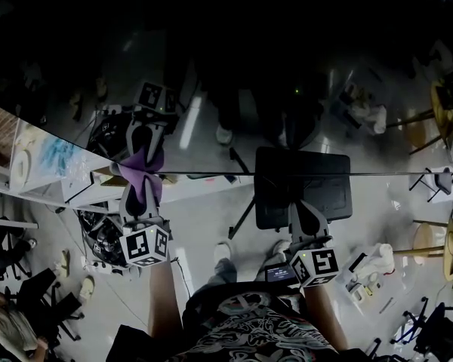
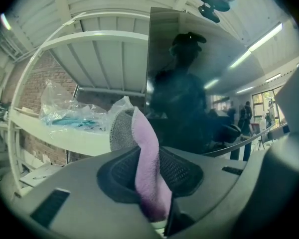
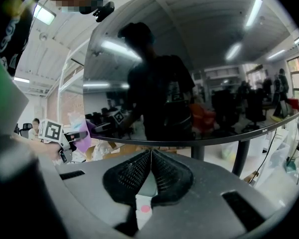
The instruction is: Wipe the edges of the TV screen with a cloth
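Observation:
The TV screen [image 1: 234,74] is a dark glossy panel that mirrors the room; its lower edge runs across the middle of the head view. My left gripper [image 1: 141,185] is shut on a purple cloth [image 1: 143,166], which it presses against the screen's lower left corner. In the left gripper view the cloth [image 2: 148,168] stands up between the jaws, right beside the screen's left edge [image 2: 149,78]. My right gripper [image 1: 307,211] is shut with nothing in it and sits just below the lower edge, right of centre. The right gripper view faces the screen [image 3: 189,68] from close range.
The TV's black stand base [image 1: 302,187] lies under my right gripper, with its pole [image 3: 241,158] to the right. A white shelf unit [image 1: 38,164] holding a plastic bag [image 2: 70,111] stands left of the TV. Stools [image 1: 430,240] stand at the right, and a seated person [image 1: 11,326] is at the lower left.

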